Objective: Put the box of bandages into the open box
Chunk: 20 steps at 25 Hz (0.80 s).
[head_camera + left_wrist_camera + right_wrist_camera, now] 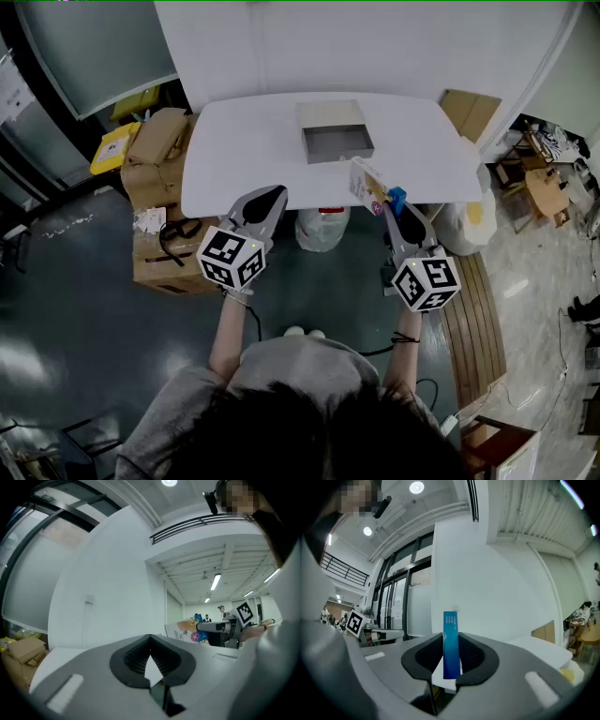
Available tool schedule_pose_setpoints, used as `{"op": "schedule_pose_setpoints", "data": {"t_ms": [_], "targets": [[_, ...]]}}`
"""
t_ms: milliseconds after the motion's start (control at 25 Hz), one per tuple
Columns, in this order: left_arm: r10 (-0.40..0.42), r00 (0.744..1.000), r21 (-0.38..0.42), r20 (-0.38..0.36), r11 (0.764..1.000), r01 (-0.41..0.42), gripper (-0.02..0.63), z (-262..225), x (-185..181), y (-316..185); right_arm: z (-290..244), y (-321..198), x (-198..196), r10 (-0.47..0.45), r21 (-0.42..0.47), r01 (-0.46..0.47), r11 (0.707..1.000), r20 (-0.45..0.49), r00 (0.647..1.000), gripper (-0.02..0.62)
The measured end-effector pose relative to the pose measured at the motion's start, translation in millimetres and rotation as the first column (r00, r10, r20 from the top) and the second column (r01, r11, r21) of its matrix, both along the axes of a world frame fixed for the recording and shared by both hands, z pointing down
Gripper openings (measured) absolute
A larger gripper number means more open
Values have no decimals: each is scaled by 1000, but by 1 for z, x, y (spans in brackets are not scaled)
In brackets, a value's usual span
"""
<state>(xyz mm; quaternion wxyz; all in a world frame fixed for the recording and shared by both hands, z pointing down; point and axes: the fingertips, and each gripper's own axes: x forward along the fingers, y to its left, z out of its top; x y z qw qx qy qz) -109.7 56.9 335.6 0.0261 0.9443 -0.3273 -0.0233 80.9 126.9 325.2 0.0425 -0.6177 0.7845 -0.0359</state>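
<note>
The right gripper's (394, 216) jaws are clamped on the box of bandages (451, 645), its blue edge standing upright between the pads, while the left gripper's (267, 202) jaws are closed on nothing. In the head view the person holds the flat carton over the near edge of the white worktop (234, 150), with the left gripper level beside it, just short of that edge. The open box (337, 146), grey and seemingly empty, sits farther back near the worktop's middle, well apart from the load. The carry looks to be the step in hand: the pick is made, the drop is not. The next move would call for a reach forward and slightly left, bringing the carton over the box's opening before the jaws part
</note>
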Motion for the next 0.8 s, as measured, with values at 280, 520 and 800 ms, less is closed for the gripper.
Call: {"op": "schedule_pose_setpoints", "data": {"t_ms": [280, 520, 800], "targets": [[1, 1000, 2, 2, 1000, -1, -12, 1, 3, 1, 1, 0, 4, 6, 0, -6, 1000, 5, 1000, 100], [-7, 1000, -3, 2, 1000, 7, -12, 3, 8, 2, 3, 0, 8, -5, -3, 5, 1000, 11, 1000, 100], [-23, 1000, -4, -2, 1000, 23, -12, 2, 18, 6, 0, 1, 16, -37, 9, 36, 999, 24, 999, 101]]}}
